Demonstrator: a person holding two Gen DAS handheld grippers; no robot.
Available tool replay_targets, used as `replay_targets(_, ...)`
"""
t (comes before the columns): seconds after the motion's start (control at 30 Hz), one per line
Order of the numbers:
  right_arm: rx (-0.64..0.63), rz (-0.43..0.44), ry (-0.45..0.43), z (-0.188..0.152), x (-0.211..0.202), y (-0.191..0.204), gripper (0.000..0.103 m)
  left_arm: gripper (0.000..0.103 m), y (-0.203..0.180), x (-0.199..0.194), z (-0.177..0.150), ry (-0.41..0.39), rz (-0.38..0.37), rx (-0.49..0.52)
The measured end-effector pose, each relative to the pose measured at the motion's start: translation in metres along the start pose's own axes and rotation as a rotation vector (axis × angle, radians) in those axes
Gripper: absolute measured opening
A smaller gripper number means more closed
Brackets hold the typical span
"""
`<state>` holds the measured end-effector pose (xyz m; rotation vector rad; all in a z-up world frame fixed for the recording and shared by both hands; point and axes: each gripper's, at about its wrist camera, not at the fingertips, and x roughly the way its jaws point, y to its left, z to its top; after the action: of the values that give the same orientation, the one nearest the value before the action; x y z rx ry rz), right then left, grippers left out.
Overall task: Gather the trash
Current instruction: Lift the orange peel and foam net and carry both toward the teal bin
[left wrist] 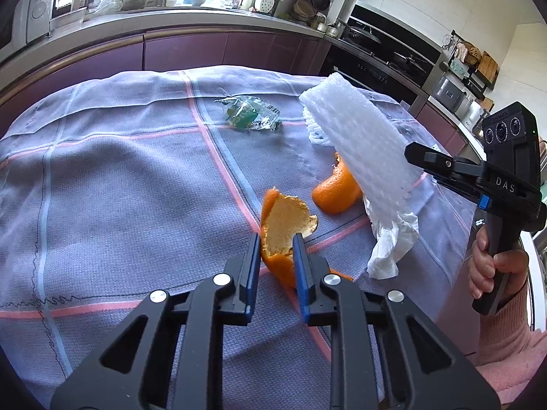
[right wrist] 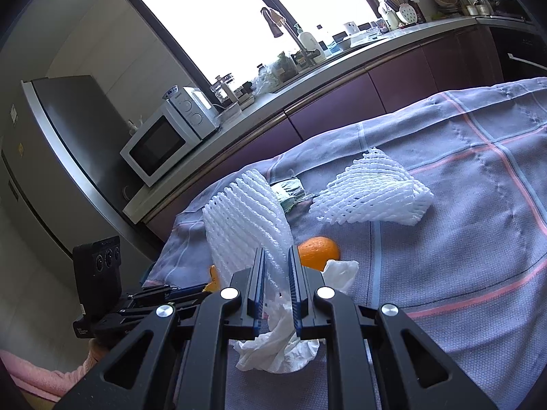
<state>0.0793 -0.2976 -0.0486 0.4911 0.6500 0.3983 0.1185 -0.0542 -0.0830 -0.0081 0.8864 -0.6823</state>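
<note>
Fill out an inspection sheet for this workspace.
Surface: checked cloth over the table.
Job's things: two peels, wrapper, tissue, two foam nets.
Clutter: nothing seen.
Grippers: left tongs around the near peel; right tongs shut on a net and the tissue.
Cables: nothing seen.
Surroundings: kitchen counter, microwave, fridge, window.

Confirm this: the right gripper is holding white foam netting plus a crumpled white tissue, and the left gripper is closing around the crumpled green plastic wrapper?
Not quite. In the left wrist view the left gripper has a torn orange peel piece between its fingers; the crumpled green plastic wrapper lies untouched farther back on the cloth. The right gripper does hold white foam netting plus a crumpled white tissue.
</note>
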Motion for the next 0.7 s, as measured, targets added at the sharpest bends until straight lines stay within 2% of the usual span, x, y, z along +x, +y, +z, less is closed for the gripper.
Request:
replay_targets(0.17,-0.017,0.019,0.008,0.000,0.005,0.009,0.012,0.012,0.000,-0.014,-0.003,-0.028,0.004,0.004)
replay_targets(0.37,-0.056,0.062,0.030,0.004,0.021,0.030,0.012,0.011,0.011,-0.046,-0.008,-0.084,0.012,-0.013)
replay_targets(0.7,-0.128,0.145,0.070,0.008,0.054,0.080,0.012,0.011,0.045,-0.117,-0.018,-0.188,0.112,-0.065)
